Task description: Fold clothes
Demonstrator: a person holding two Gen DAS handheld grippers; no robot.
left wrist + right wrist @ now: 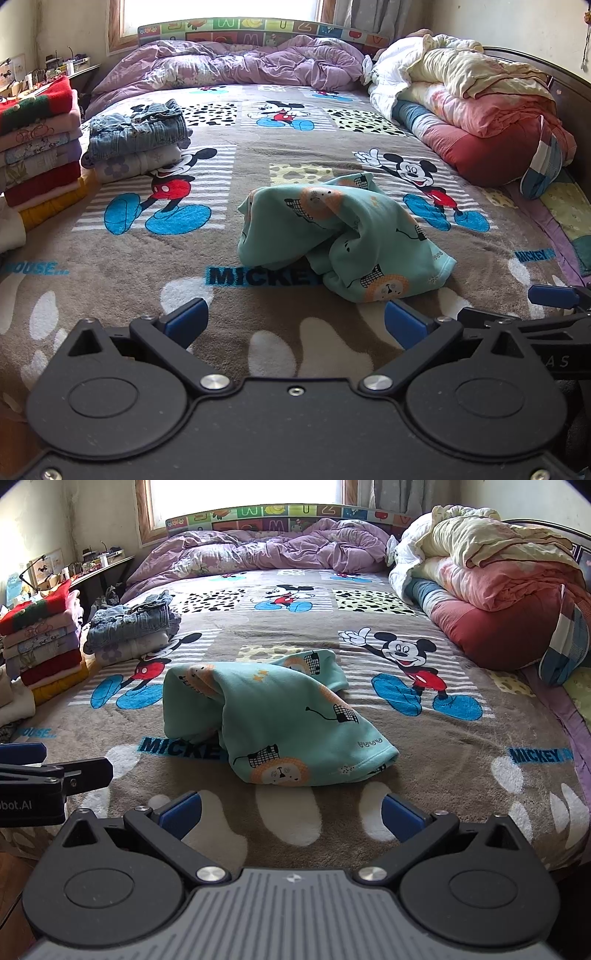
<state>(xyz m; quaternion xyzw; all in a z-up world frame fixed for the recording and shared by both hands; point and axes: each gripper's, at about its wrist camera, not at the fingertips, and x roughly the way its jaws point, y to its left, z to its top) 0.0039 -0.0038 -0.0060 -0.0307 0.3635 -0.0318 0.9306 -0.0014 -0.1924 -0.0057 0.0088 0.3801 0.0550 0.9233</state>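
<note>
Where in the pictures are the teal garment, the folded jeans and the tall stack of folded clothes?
teal garment (280, 716): right wrist view, on its upper crumpled surface.
folded jeans (138, 129): left wrist view, on the denim's top fold.
tall stack of folded clothes (38, 147): left wrist view, on its front edge.

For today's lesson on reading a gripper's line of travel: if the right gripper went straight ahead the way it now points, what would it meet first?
Most likely the crumpled teal garment. The open right gripper hovers over the bare blanket, and the garment's near edge lies directly ahead between its fingers. Depth is unclear, so it might brush the blanket first.
</note>
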